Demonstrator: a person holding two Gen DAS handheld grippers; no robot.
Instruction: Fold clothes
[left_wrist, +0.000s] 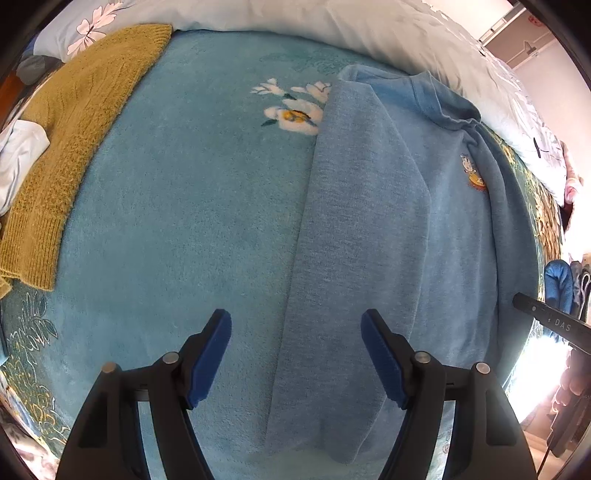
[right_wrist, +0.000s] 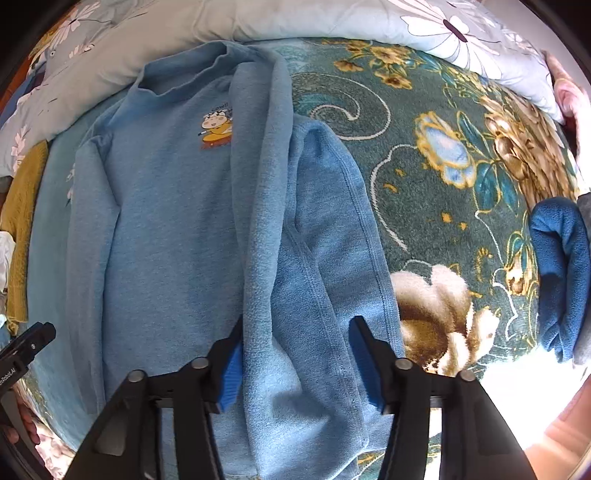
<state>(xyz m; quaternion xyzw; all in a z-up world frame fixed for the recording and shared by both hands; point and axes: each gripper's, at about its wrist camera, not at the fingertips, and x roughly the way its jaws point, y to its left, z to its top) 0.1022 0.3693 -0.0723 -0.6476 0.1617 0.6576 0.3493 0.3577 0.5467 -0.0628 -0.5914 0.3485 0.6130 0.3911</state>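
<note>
light-blue fleece sweatshirt (right_wrist: 166, 221) flat on floral teal plush blanket (left_wrist: 184, 221), sides folded in | left gripper (left_wrist: 295, 354) released above fold edge | right gripper (right_wrist: 295, 354) released over folded sleeve (right_wrist: 266, 221)

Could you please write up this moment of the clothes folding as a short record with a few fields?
surface: teal floral blanket on a bed
garment in work: light blue sweatshirt, front up, cartoon print on the chest
fold state: both sides folded in over the body
left gripper: open above the folded left edge, holding nothing
right gripper: open over the folded-in right side, not gripping
other clothes: mustard knit sweater; dark blue folded garment
</note>
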